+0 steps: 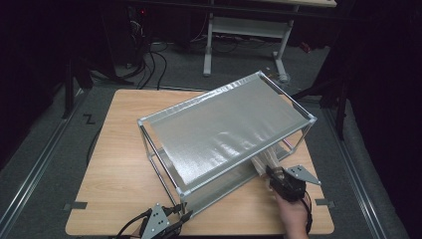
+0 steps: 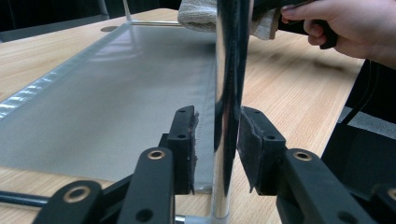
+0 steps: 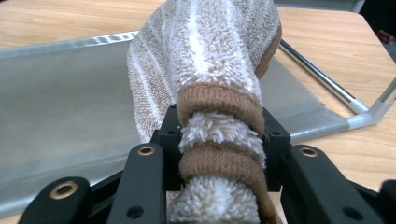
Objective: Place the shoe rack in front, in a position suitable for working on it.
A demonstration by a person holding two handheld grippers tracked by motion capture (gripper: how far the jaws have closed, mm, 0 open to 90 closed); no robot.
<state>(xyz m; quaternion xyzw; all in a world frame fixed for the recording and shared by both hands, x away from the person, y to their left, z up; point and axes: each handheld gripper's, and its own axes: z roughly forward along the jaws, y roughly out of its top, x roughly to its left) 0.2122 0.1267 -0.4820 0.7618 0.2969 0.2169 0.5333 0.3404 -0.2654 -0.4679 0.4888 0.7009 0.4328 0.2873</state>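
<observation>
So there's a two-level metal-frame rack (image 1: pixel 226 127) with silvery fabric shelves sitting diagonally across the middle of the wooden surface (image 1: pixel 119 164) in the high view. The left hand-held gripper (image 1: pixel 166 222) is down at the bottom edge of the frame, left of centre, right at the rack's near corner. In the left gripper view its pads sit on either side of the shiny upright corner post (image 2: pixel 227 107) with a sliver of gap on each side, so the jaws are spread a little and not squeezing it. The right hand-held gripper (image 1: pixel 278 178) is at the lower right, tucked up against the rack's right-hand end, with the person's hand (image 1: pixel 293 216) behind it. It's pinching a rolled beige-and-brown striped towel (image 3: pixel 219 93), and that towel hangs over the lower grey shelf (image 3: pixel 60 107), near the rack's corner joint (image 3: pixel 362 112).
</observation>
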